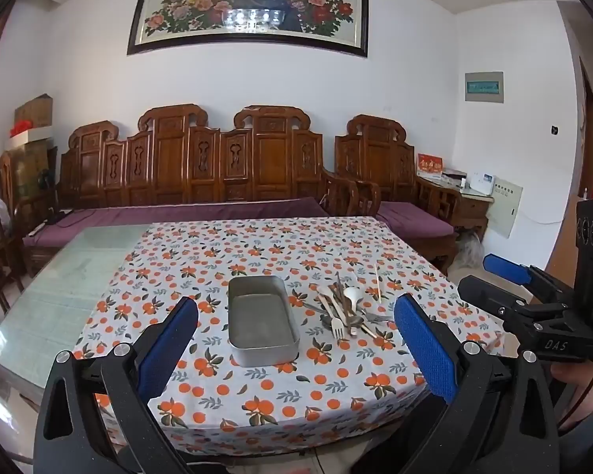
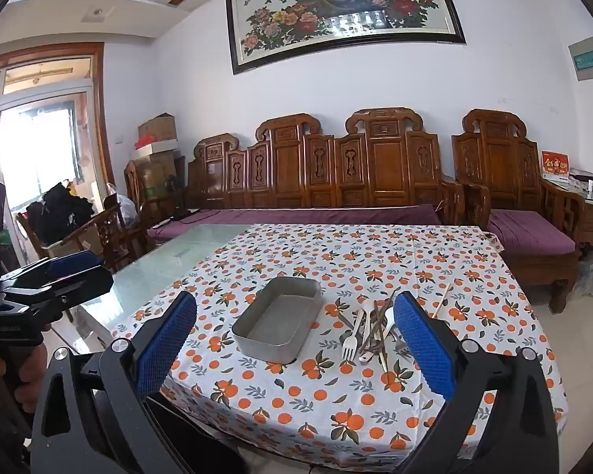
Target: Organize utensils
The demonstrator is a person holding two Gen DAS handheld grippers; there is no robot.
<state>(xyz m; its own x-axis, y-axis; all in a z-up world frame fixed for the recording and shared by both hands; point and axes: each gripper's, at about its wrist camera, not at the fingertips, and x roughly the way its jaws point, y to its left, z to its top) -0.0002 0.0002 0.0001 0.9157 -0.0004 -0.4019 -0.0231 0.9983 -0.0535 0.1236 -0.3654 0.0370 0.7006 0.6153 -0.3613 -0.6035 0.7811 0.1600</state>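
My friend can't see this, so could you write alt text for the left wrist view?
An empty metal tray sits on an orange-patterned tablecloth, with a heap of utensils just to its right. The open left hand-held gripper frames them from below; a carved wooden sofa stands behind.

The metal tray (image 1: 263, 318) is sitting on the tablecloth (image 1: 257, 245). The utensil pile (image 1: 346, 310) is lying just right of the tray. A single chopstick (image 1: 377, 282) is lying right of the pile, farther from the tray.
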